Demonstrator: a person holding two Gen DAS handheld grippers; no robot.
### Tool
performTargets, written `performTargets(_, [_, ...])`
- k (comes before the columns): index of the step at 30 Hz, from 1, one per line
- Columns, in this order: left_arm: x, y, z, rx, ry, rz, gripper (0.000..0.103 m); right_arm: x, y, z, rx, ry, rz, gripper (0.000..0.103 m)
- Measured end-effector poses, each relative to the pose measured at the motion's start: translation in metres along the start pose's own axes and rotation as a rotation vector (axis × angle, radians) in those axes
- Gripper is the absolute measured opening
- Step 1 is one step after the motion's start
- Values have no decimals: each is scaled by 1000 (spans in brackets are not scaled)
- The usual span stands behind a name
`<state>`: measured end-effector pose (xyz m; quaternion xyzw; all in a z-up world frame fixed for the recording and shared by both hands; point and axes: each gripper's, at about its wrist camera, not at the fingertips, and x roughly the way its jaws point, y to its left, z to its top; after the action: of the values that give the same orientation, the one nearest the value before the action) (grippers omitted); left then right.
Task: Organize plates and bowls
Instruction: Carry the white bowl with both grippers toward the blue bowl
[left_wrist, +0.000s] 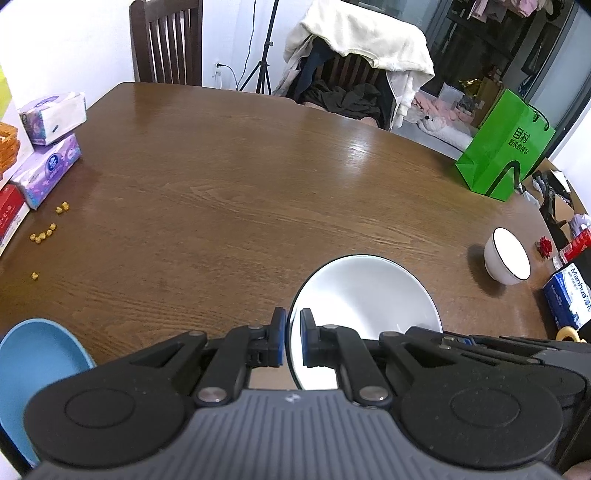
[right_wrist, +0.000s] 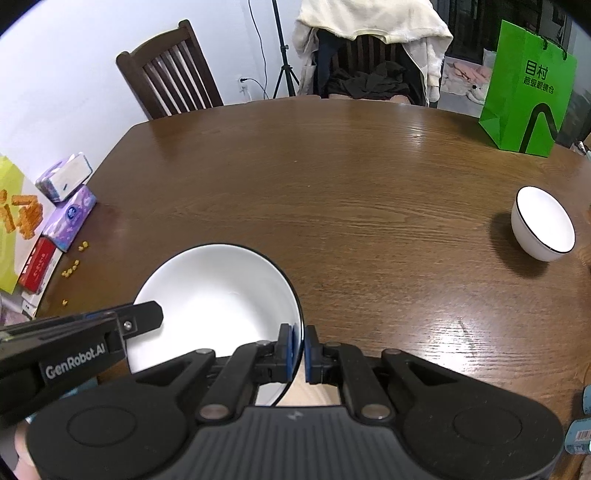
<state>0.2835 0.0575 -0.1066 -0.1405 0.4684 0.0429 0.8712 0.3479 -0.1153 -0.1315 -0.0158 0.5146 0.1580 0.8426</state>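
Now both grippers — left, right — clamp opposite rims of the white plate.

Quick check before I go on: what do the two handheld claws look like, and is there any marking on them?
Both match: the left claw and right claw have black linkage arms with silver pivot pins, blue pads on the fingertips and a ribbed grey body bearing a small logo. White "GenRobot.AI" lettering shows on the left one's side. No cables or sleeves in view.
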Motion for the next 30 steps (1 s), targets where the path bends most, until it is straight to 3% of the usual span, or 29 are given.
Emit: performTargets(30, [-39, 43, -22, -33, -24, 25, 9, -14, 49, -22, -47, -2, 29, 6])
